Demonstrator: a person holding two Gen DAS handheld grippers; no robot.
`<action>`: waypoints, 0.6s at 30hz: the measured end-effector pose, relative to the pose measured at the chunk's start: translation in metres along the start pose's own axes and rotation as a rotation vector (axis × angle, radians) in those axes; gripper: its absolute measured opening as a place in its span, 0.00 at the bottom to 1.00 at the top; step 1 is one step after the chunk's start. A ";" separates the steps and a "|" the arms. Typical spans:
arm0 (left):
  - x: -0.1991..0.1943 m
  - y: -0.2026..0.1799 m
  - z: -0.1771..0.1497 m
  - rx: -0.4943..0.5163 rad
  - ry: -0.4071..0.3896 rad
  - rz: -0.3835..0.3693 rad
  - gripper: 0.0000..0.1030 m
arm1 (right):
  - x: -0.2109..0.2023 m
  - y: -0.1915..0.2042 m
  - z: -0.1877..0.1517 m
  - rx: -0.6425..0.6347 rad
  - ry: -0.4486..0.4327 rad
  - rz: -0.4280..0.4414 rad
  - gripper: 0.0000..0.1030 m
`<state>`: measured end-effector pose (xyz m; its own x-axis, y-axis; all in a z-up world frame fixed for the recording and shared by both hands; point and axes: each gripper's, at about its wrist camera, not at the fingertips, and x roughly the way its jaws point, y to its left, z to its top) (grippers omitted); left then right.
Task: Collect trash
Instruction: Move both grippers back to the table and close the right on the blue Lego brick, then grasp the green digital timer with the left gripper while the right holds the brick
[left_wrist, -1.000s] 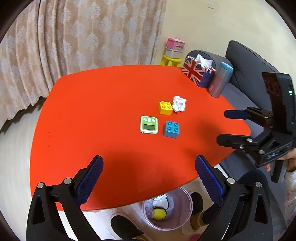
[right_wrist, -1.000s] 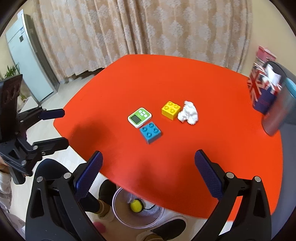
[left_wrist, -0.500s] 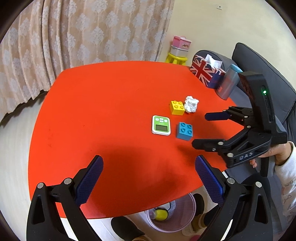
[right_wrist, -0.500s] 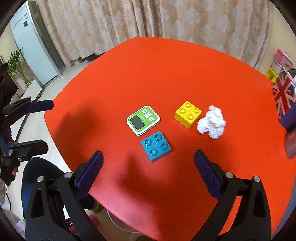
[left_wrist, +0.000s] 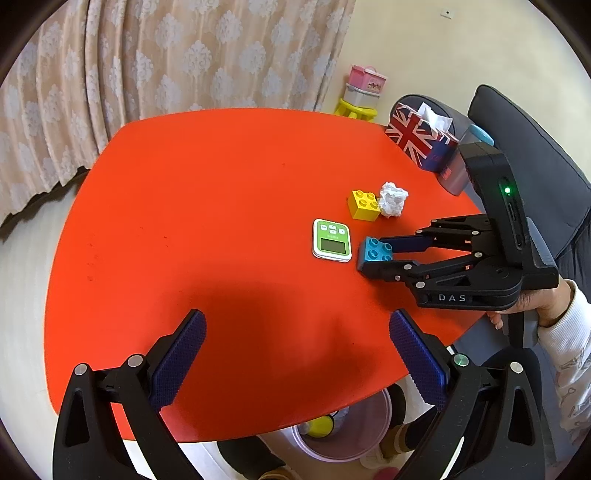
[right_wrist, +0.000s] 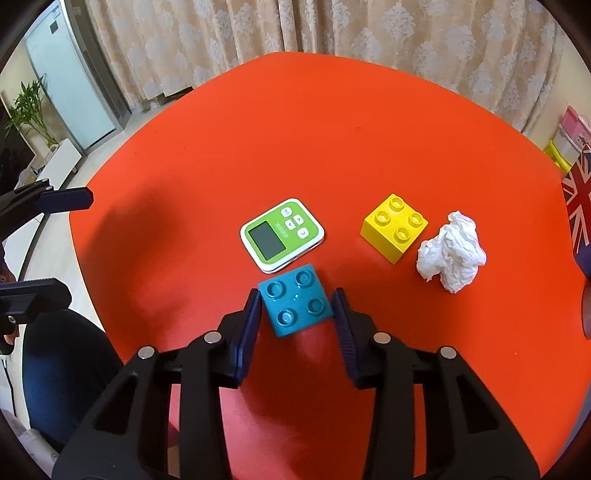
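On a red table, the left gripper hangs with its jaws spread wide and nothing between them, over the near edge of the table, as the left wrist view shows. Left of the blue brick lies a green-and-white timer, just beside the brick's far left corner. The right gripper has just been closing its jaws around the blue toy brick, which stands on the table; its ridged pads sit against the brick's two sides, gripping it. A person's hand in a white sleeve holds that gripper. To the right of the blue brick and a little farther back stands a yellow toy brick, and just beside that, farther right again, lies the crumpled white paper ball, the trash, untouched on the table and well apart from both grippers. Below the table's near edge, on the floor, a clear plastic bin shows in the left wrist view.
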<state>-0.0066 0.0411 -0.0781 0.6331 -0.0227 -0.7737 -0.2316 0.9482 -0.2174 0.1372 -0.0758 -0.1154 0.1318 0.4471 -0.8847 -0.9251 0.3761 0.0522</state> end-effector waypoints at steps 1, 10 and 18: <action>0.000 -0.001 0.000 0.001 0.001 -0.001 0.93 | 0.000 0.001 -0.001 0.000 -0.002 0.002 0.38; 0.003 -0.007 0.005 0.023 -0.001 0.000 0.93 | -0.018 -0.003 -0.004 0.036 -0.041 -0.009 0.37; 0.013 -0.017 0.019 0.060 -0.015 -0.015 0.93 | -0.047 -0.013 -0.015 0.109 -0.079 -0.024 0.37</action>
<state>0.0194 0.0305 -0.0728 0.6472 -0.0329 -0.7616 -0.1773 0.9652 -0.1924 0.1377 -0.1143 -0.0816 0.1851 0.4973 -0.8476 -0.8775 0.4720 0.0853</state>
